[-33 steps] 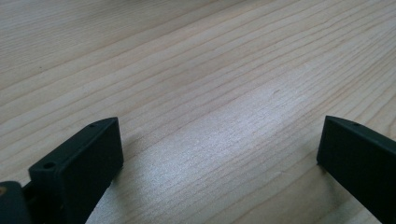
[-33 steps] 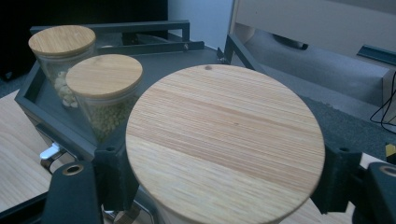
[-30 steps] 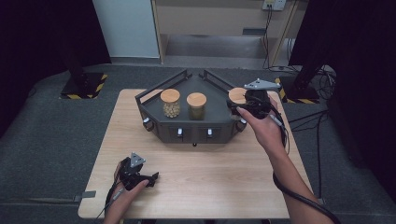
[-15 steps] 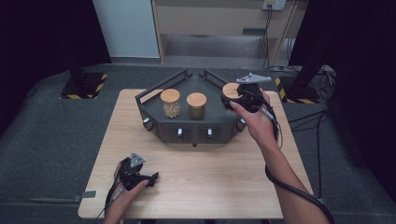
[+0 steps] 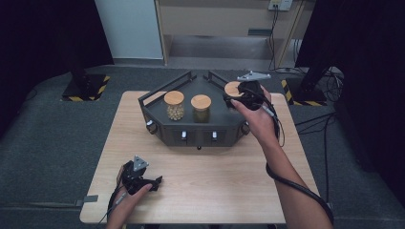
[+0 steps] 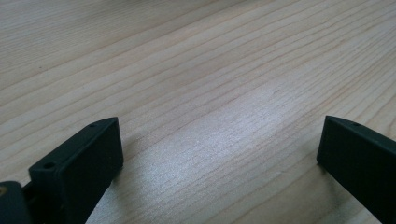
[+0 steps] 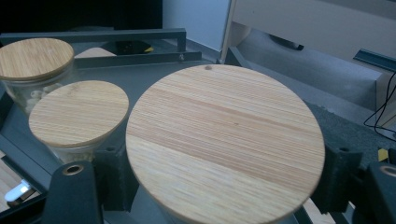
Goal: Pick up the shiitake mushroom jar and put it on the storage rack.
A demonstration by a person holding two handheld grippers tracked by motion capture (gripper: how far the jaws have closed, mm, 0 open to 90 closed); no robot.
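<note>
The right hand-held gripper (image 5: 239, 95) clenches a jar (image 7: 224, 140) under its wooden lid, above the dark tray's (image 5: 191, 129) right end. The left hand-held gripper (image 6: 219, 149) rests released on the desk (image 5: 215, 176).

Wood-lidded jar (image 7: 224, 144) upright over tray (image 5: 191, 86)

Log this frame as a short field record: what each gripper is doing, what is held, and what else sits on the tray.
right gripper: shut on the third jar, over the tray's right end
third jar: bamboo lid, contents hidden
left gripper: open, resting on the table
tray: dark, angular, at the table's far side
other jars: pale-filled jar and darker-filled jar, both lidded, side by side
</note>
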